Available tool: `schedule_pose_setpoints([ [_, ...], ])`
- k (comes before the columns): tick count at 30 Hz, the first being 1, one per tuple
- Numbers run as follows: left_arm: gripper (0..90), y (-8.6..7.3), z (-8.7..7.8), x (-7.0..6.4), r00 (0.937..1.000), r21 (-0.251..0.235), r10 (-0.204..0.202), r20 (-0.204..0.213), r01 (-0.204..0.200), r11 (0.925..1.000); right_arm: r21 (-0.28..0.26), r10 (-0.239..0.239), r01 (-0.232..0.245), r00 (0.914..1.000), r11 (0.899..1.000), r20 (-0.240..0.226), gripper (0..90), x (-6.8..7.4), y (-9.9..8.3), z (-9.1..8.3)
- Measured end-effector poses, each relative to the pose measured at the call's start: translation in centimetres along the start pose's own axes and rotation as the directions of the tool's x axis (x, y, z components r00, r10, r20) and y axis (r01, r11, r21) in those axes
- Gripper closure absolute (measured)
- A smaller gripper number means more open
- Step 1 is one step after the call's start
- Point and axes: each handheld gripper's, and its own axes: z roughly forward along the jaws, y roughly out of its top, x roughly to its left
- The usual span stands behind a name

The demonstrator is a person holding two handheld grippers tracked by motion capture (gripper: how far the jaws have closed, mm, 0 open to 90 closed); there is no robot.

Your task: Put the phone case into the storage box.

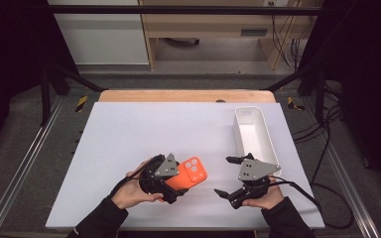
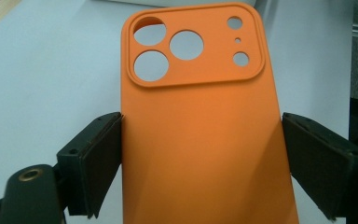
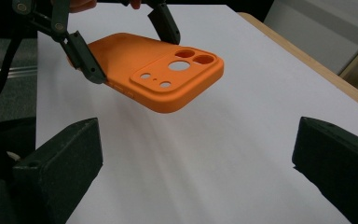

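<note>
Your left hand (image 1: pixel 131 193) came in at the near left of the white-covered table (image 1: pixel 129 134), wrapped round the left gripper (image 1: pixel 178 184), a black tool with a grey three-cornered plate on top. Its jaws were closed onto the two long edges of an orange, soft-looking phone case with a raised camera block pierced by round holes (image 1: pixel 189 174). In the left gripper view the case (image 2: pixel 200 140) ran straight up between the jaws, back face to the camera, with the left pad pressed flat to one edge and the right pad at the other. In the right gripper view the case (image 3: pixel 158 74) hung clear of the table, tilted, with its camera end pointing away from your left gripper (image 3: pixel 121 49) and its shadow faint on the sheet below.

Just right of the case, near the front edge, your right hand (image 1: pixel 264 197) held the right gripper (image 1: pixel 226 176), turned to face left toward the case. Its jaws stood wide apart with nothing between them, one tip near the far side and one near you. In the right gripper view both black pads sat at the bottom corners with bare table between.

Farther right and back, a long white plastic tray with rounded corners (image 1: pixel 265 130) lay lengthwise near the table's right edge, its near end close behind your right gripper.
</note>
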Motion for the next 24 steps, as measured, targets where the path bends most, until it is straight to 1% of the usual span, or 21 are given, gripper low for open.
schedule_pose_setpoints([
  [2,14.4,0.1,-0.1,0.0,0.9999,0.002,0.013,-0.001,-0.013,0.9999,0.010,-0.021,0.021,0.9998,1.000,-0.006,1.8,0.1,0.2,0.1],
  [4,14.4,0.2,-0.1,-0.1,0.9997,-0.001,0.024,0.000,-0.024,0.9997,0.015,-0.029,0.030,0.9995,0.999,-0.015,1.8,0.2,0.4,0.1],
  [9,14.4,0.4,-0.2,-0.3,0.9978,0.000,0.066,0.002,-0.066,0.9978,0.031,-0.057,0.057,0.9982,0.998,-0.017,1.8,0.4,0.7,0.2],
  [11,14.4,0.5,-0.2,-0.4,0.9971,-0.004,0.076,0.008,-0.076,0.9971,0.039,-0.069,0.070,0.9974,0.997,-0.022,1.8,0.4,0.9,0.3],
  [17,14.4,0.9,-0.2,-0.6,0.9938,0.000,0.109,0.019,-0.109,0.9940,0.054,-0.090,0.092,0.9955,0.994,-0.027,1.8,0.5,1.2,0.3],
  [24,14.4,1.4,-0.3,-0.8,0.9879,-0.023,0.150,0.039,-0.149,0.9885,0.057,-0.120,0.122,0.9919,0.991,-0.041,1.7,0.8,1.5,0.2],
])
